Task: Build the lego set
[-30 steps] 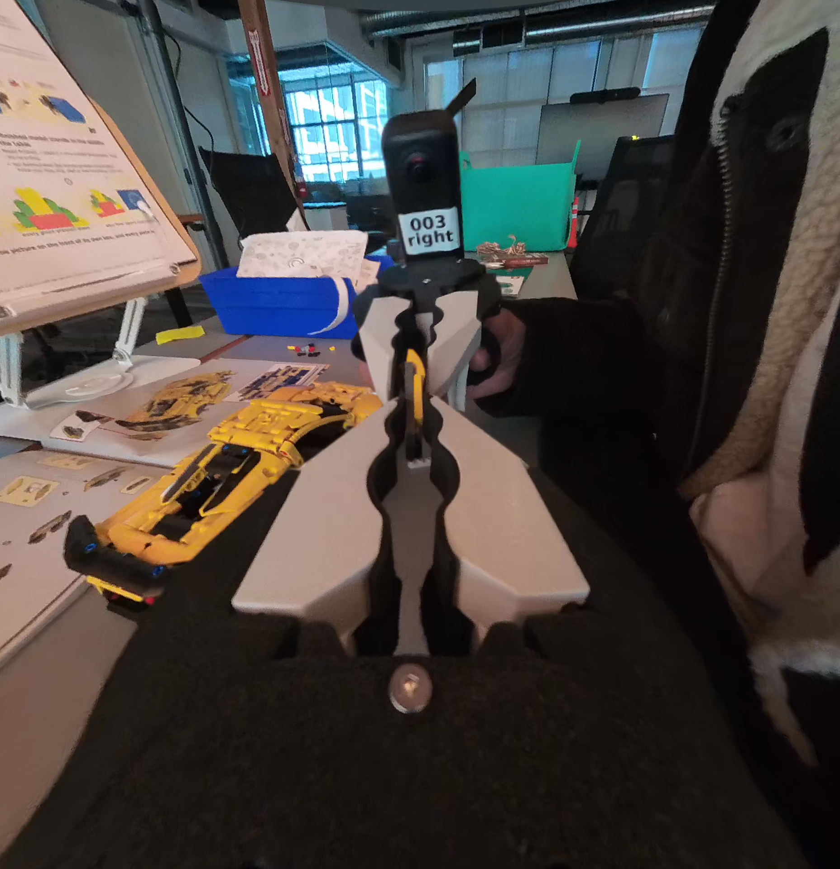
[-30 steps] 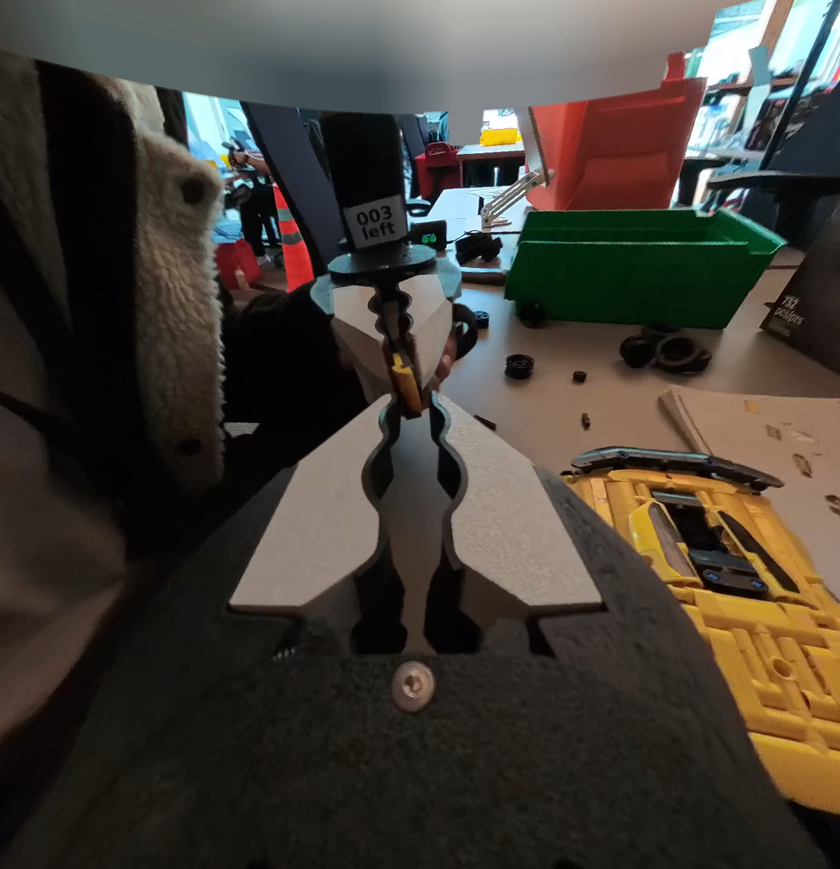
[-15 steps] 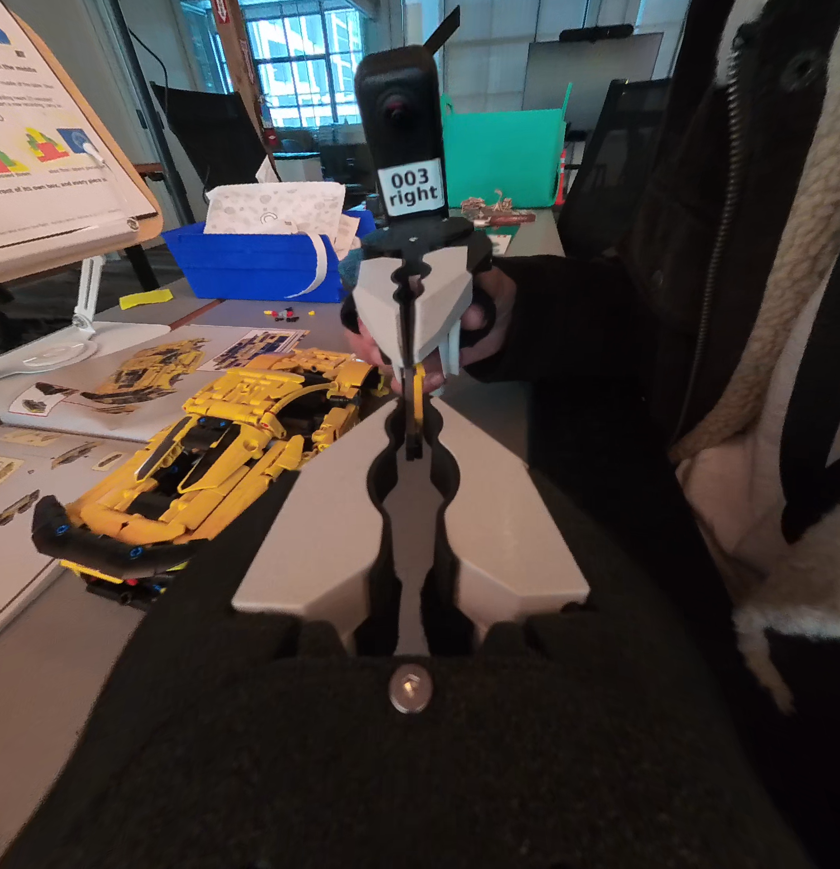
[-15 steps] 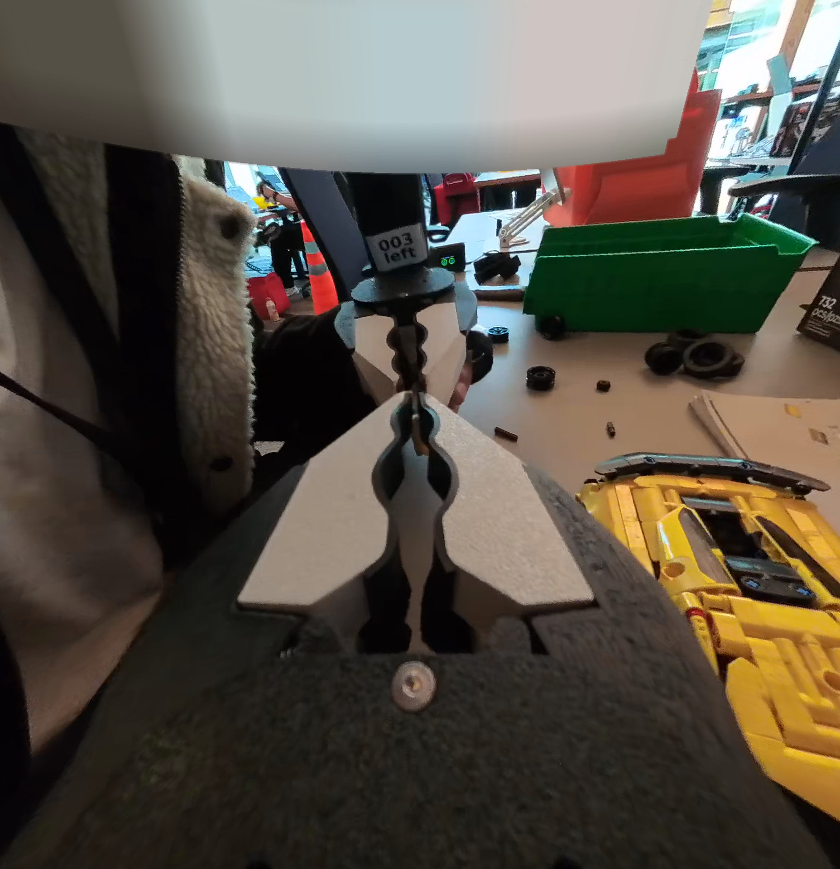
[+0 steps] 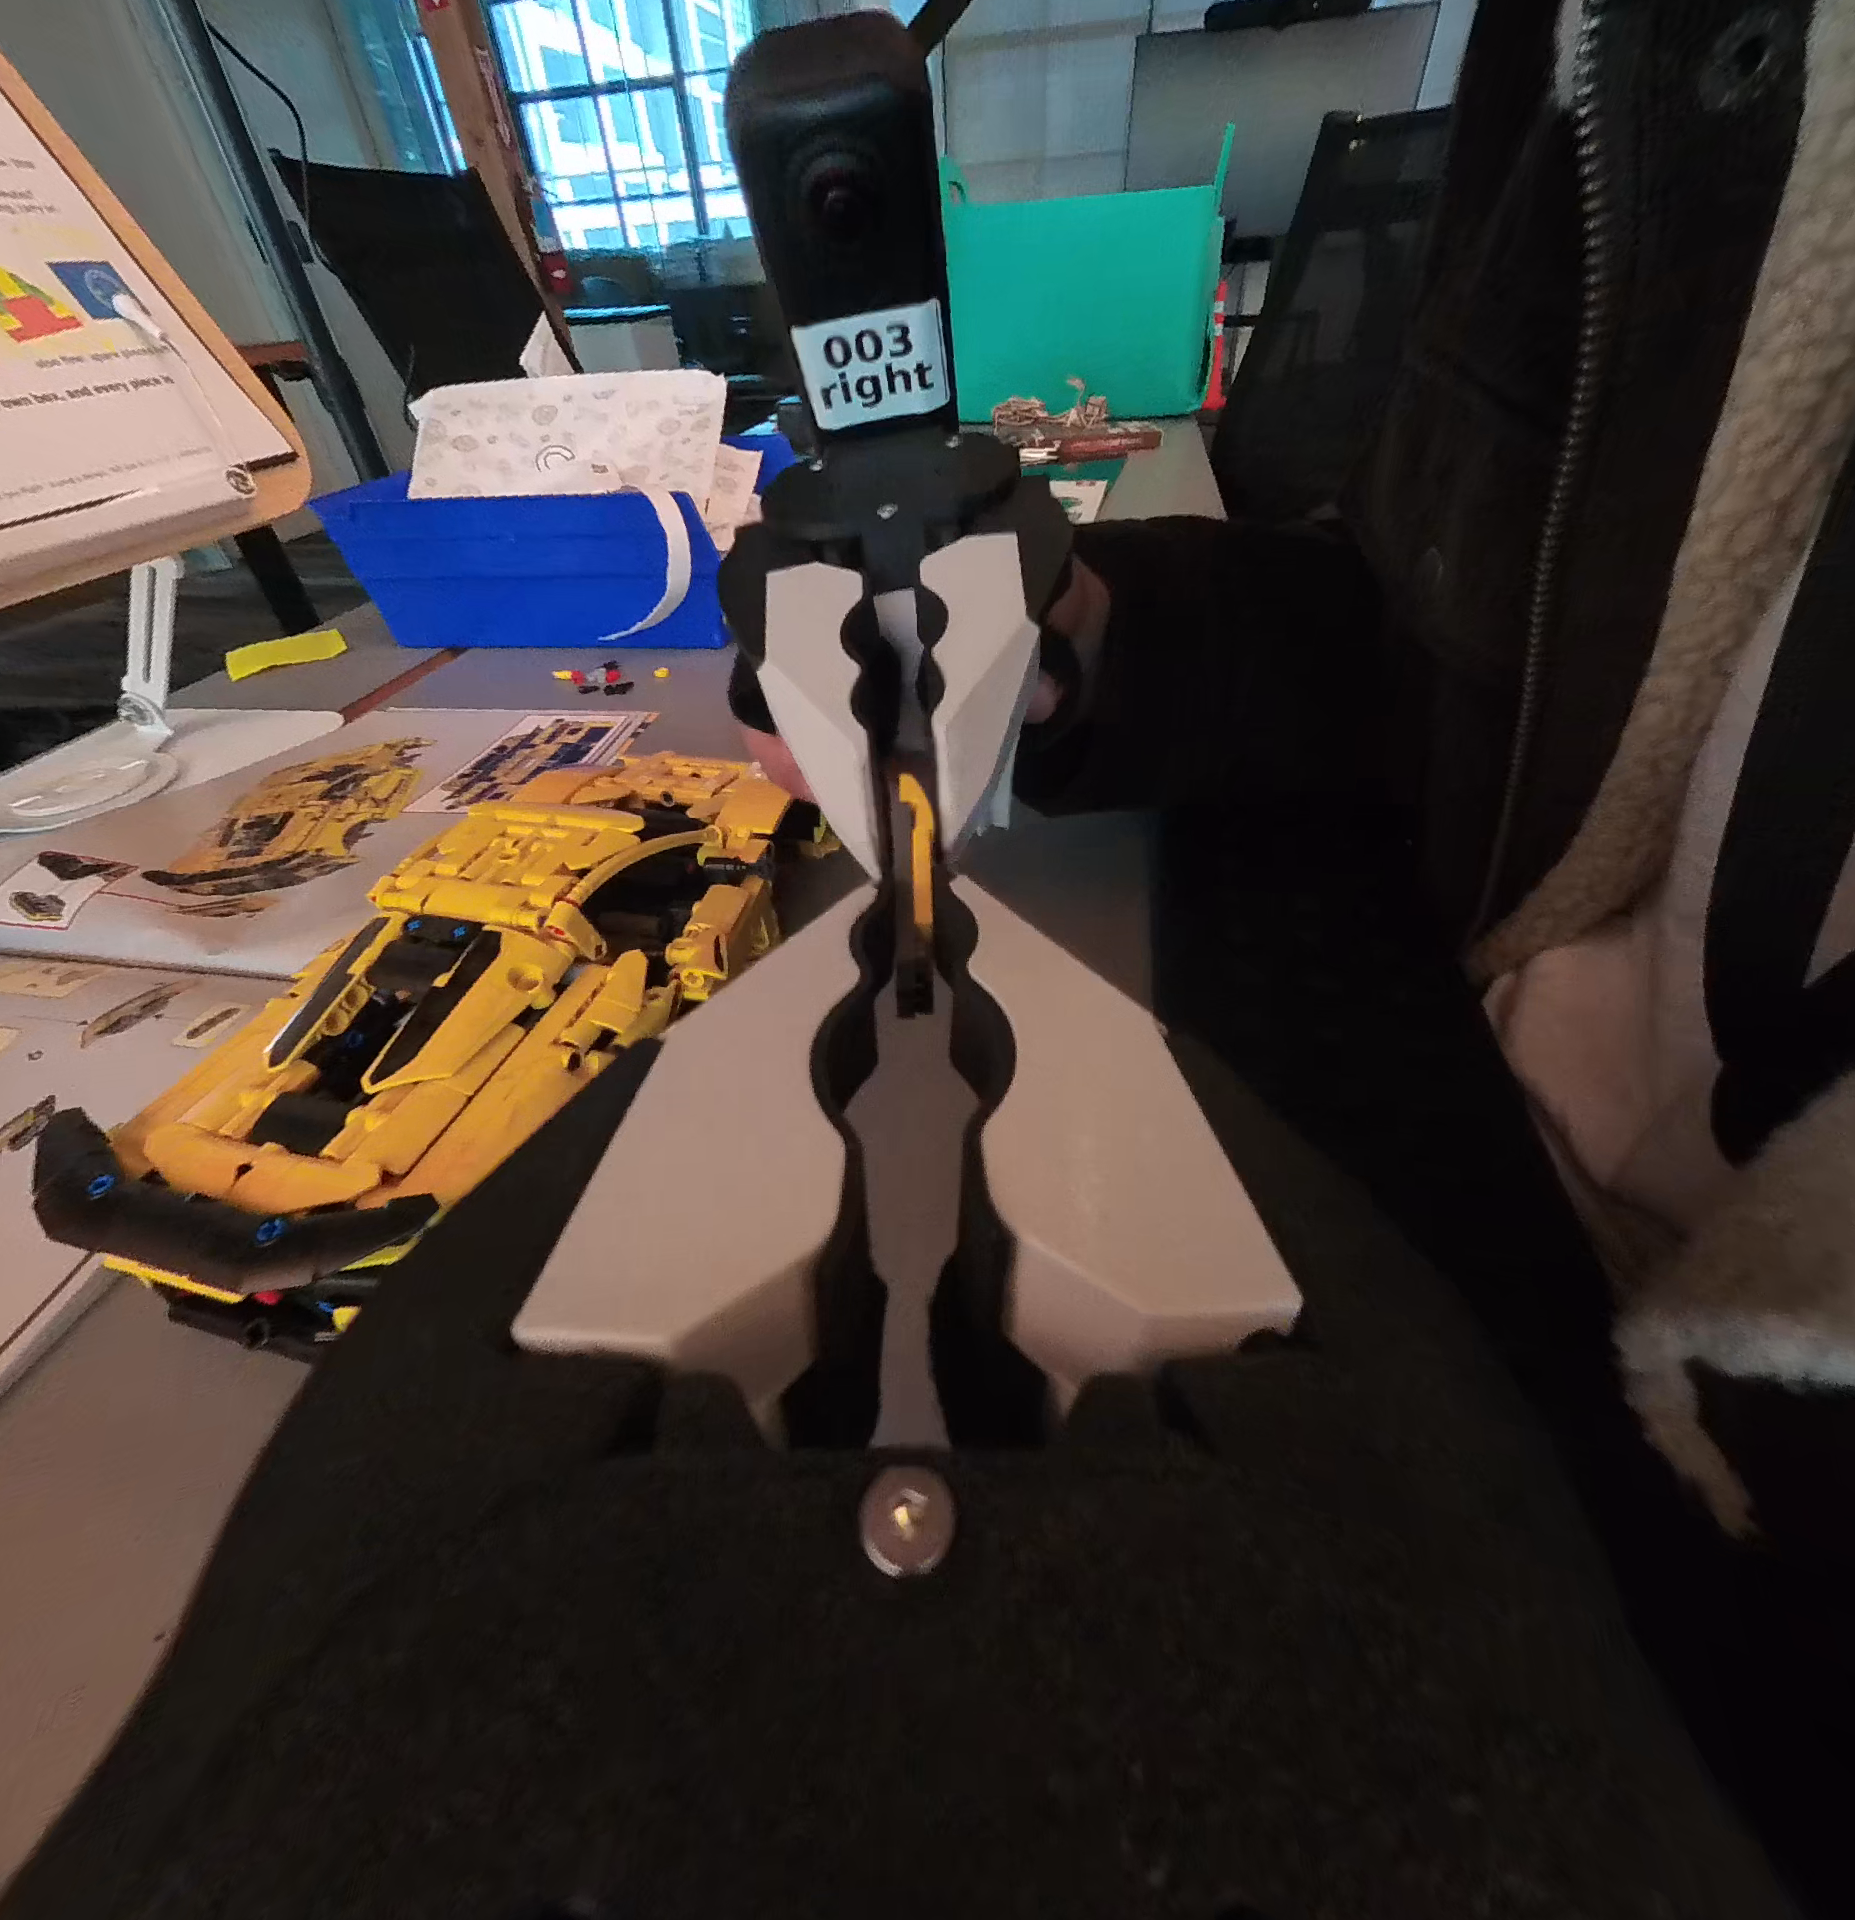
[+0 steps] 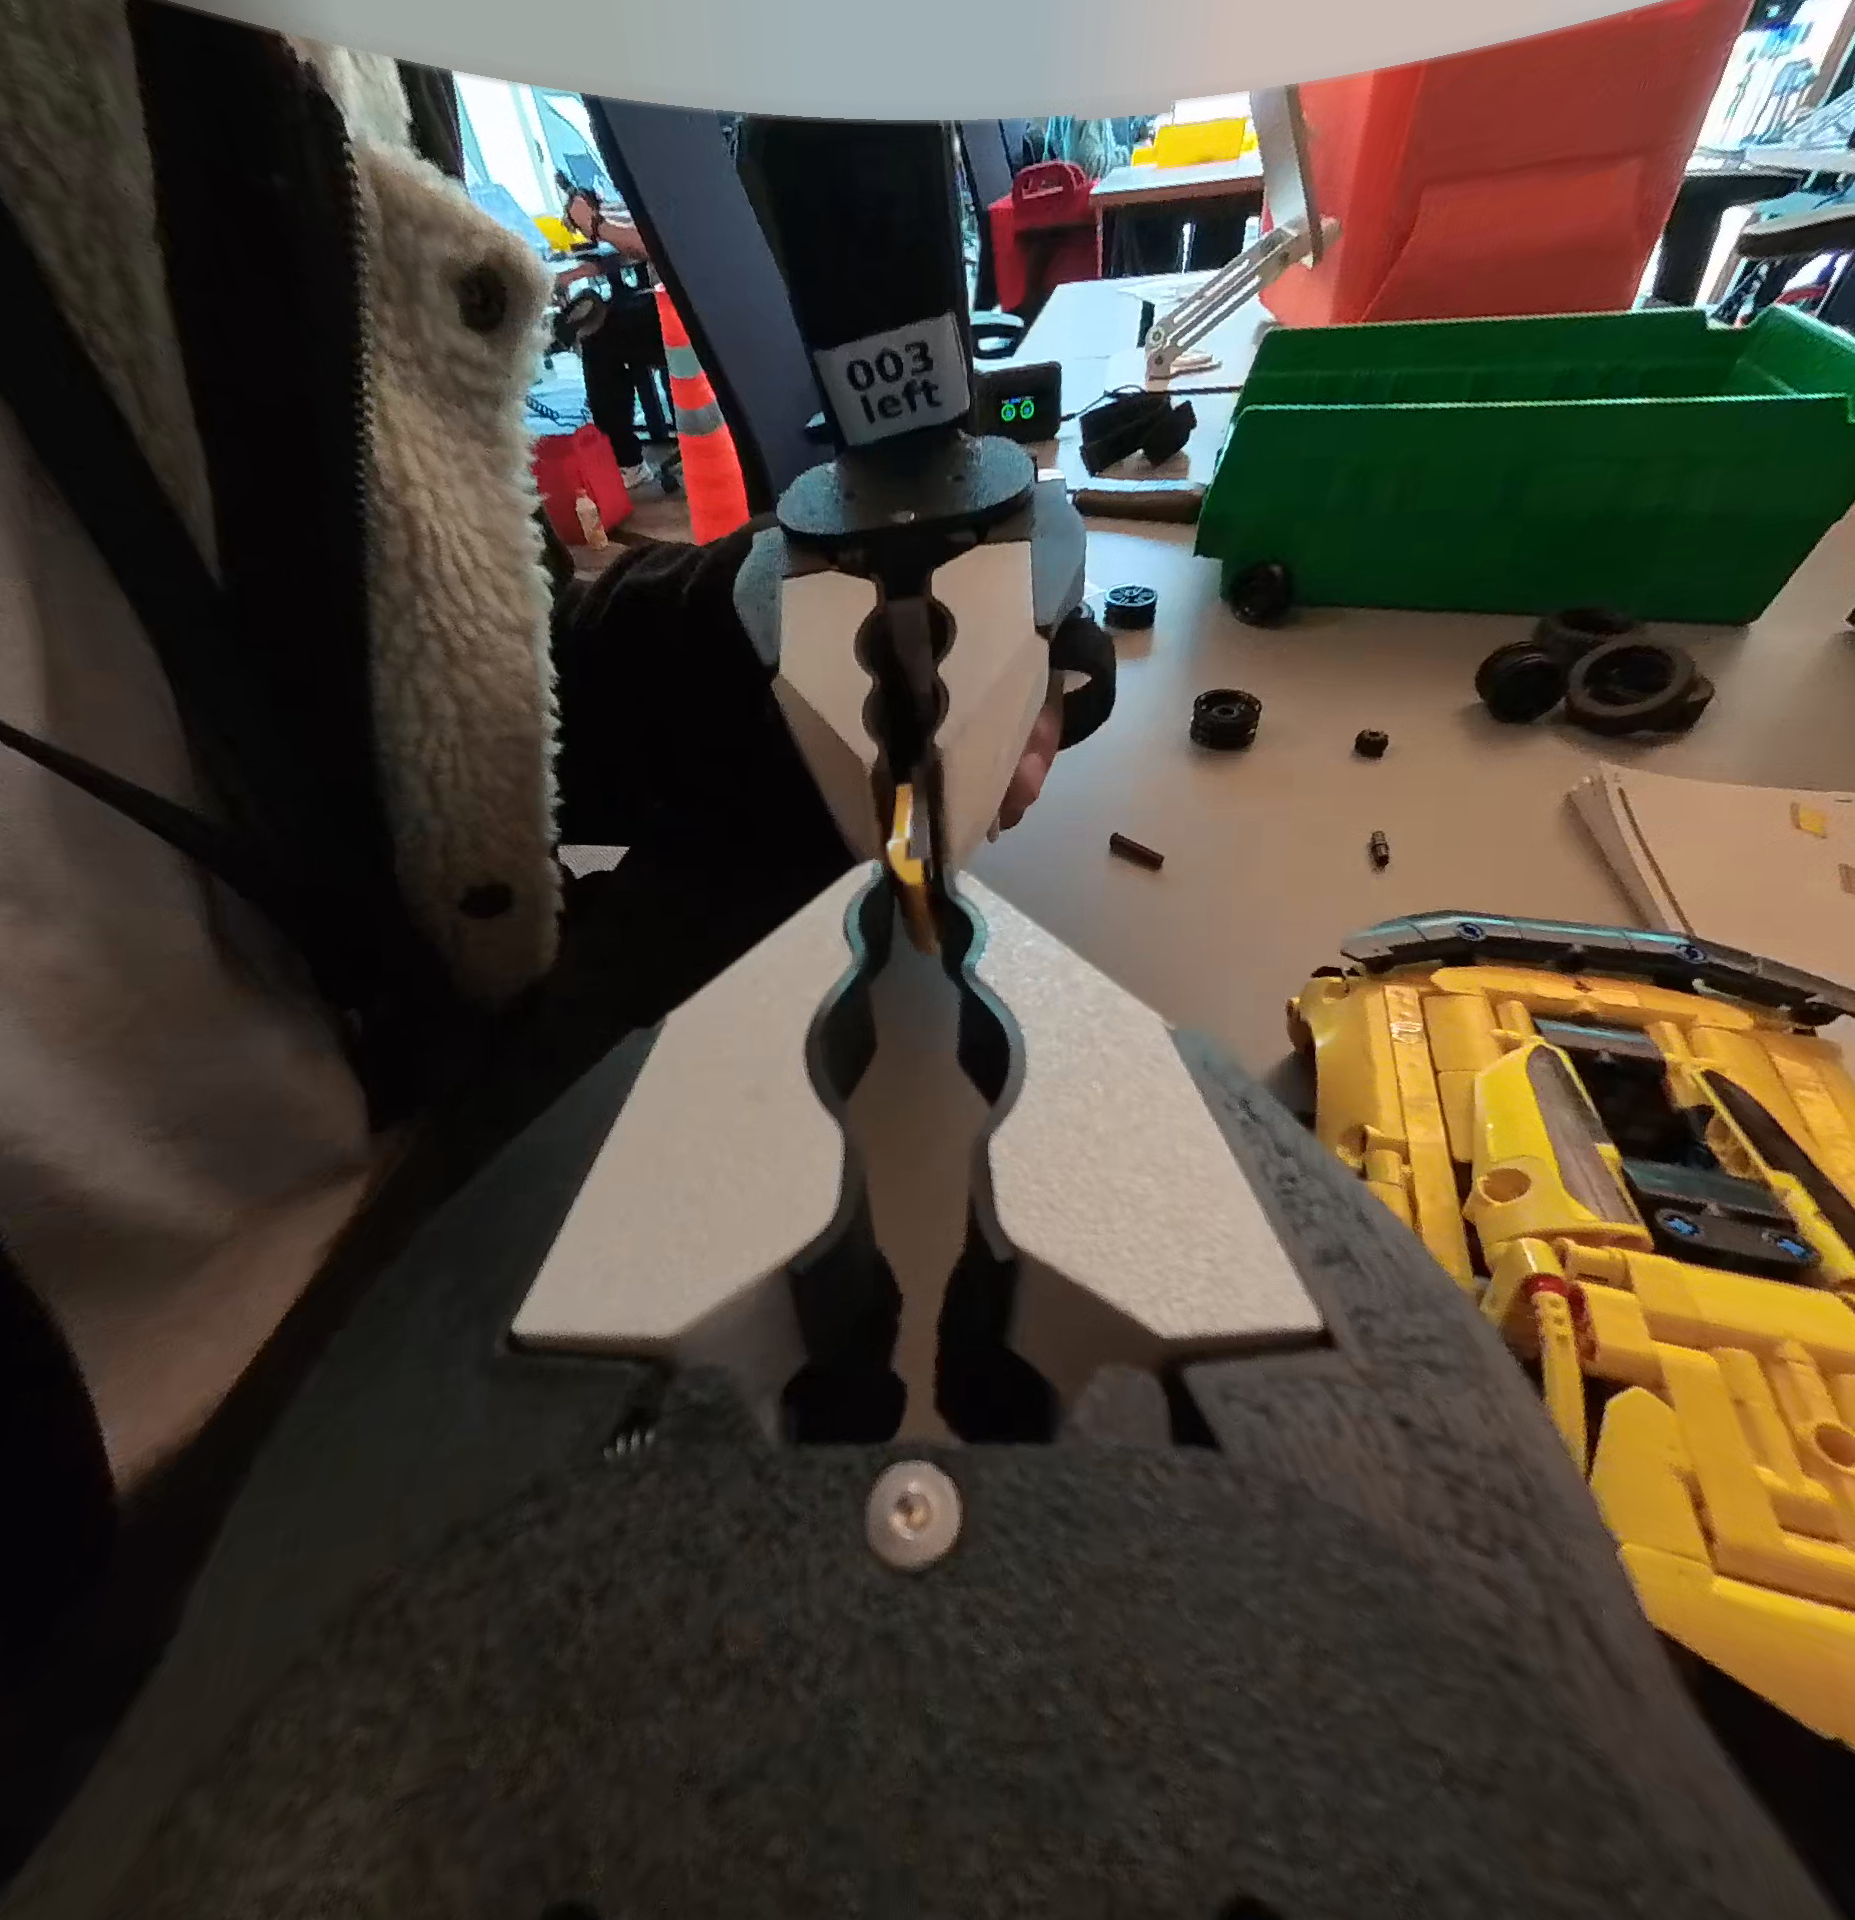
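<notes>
Where tools overlapped, yellow piece [image 5: 915, 862] shows again

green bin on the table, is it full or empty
Cannot tell. In the right wrist view the green bin shows only its outer wall and rim; its inside is hidden from this low angle.

Each camera sits just behind its own gripper's fingers and looks along them, low over the table [image 5: 81, 1507], straight at the other gripper close ahead. The left wrist view faces the right gripper [image 5: 907, 883] with the yellow toy car [image 5: 466, 997] on its left; the right wrist view faces the left gripper [image 6: 918, 873] with that car [image 6: 1588, 1226] on its right. Both share the car, the tabletop and the small yellow piece [image 5: 915, 852] held between the meeting tips.
</notes>
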Demonstrator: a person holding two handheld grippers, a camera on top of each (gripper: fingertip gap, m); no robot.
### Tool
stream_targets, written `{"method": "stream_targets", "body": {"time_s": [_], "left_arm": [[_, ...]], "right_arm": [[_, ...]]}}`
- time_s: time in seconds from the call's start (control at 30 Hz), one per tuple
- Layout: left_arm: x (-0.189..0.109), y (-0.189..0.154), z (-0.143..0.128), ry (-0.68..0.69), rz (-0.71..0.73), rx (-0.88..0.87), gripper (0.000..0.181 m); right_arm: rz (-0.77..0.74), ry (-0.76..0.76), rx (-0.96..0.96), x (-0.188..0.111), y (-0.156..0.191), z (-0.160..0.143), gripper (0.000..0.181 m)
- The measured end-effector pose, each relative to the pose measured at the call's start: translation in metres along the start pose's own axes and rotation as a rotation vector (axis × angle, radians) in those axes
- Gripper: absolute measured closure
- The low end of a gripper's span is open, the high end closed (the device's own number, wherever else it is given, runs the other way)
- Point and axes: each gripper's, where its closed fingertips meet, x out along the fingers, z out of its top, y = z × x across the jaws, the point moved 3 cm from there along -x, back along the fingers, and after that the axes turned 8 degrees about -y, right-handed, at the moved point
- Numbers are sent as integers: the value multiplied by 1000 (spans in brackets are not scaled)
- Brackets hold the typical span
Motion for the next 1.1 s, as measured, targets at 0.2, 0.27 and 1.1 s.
{"method": "stream_targets", "body": {"time_s": [0.2, 0.27, 1.1], "left_arm": [[2, -2, 0, 0, -4, 4, 175], [1, 0, 2, -11, 8, 9, 176], [-2, 10, 4, -48, 33, -165, 167]], "right_arm": [[8, 46, -58, -2, 2, -1, 175], [7, 11, -73, -1, 1, 2, 175], [-17, 10, 5, -10, -7, 2, 175]]}}
